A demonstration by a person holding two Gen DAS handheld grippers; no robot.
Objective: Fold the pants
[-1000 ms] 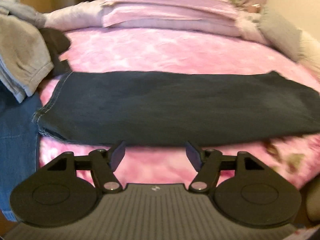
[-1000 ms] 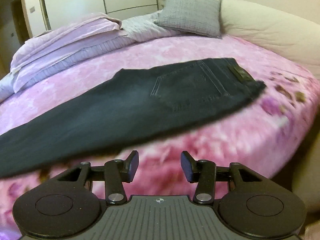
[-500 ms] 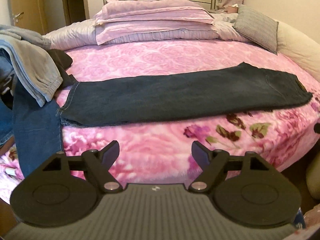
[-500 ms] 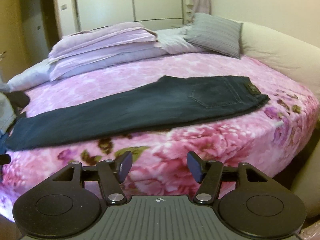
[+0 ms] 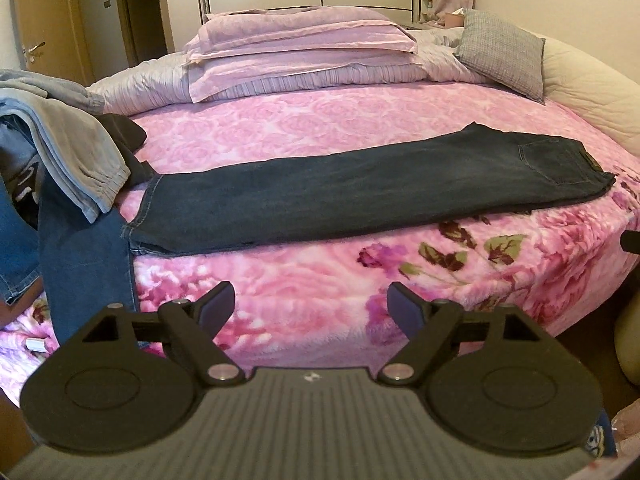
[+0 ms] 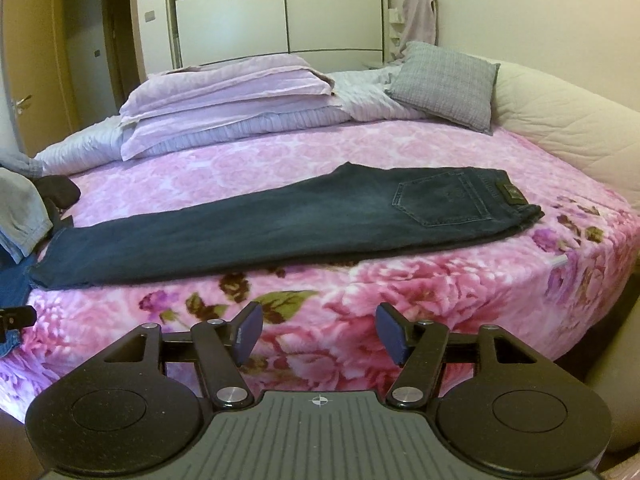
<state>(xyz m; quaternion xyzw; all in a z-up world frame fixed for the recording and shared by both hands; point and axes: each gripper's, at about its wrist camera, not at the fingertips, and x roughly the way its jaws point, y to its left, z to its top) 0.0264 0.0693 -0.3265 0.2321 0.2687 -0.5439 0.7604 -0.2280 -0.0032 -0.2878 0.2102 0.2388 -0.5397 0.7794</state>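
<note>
One large round bed (image 5: pixel 304 128) fills both views, covered by a pink rose-print blanket (image 6: pixel 360 280). Across its near part, from about 9 o'clock to 3 o'clock, lie the dark jeans (image 5: pixel 360 188), folded lengthwise into one long strip with one leg on top of the other. The hems sit at the 9 o'clock end and the waistband at 3 o'clock. The denim is dark blue-black, faded lighter down the middle, with pale stitching at the hems and a back pocket (image 6: pixel 436 200) facing up. A small brown waistband patch (image 6: pixel 510 194) shows beside the pocket; its writing is too small to read. At 12 o'clock, lilac pillows (image 5: pixel 300 40) are stacked, with a grey cushion (image 6: pixel 444 84) at 1 o'clock. At 9 o'clock, a heap of grey and blue clothes (image 5: pixel 68 152) hangs over the edge.

The left gripper (image 5: pixel 310 304) has just been opening, nothing between its fingers. The right gripper (image 6: pixel 318 330) stands released and empty too, well short of the jeans.
</note>
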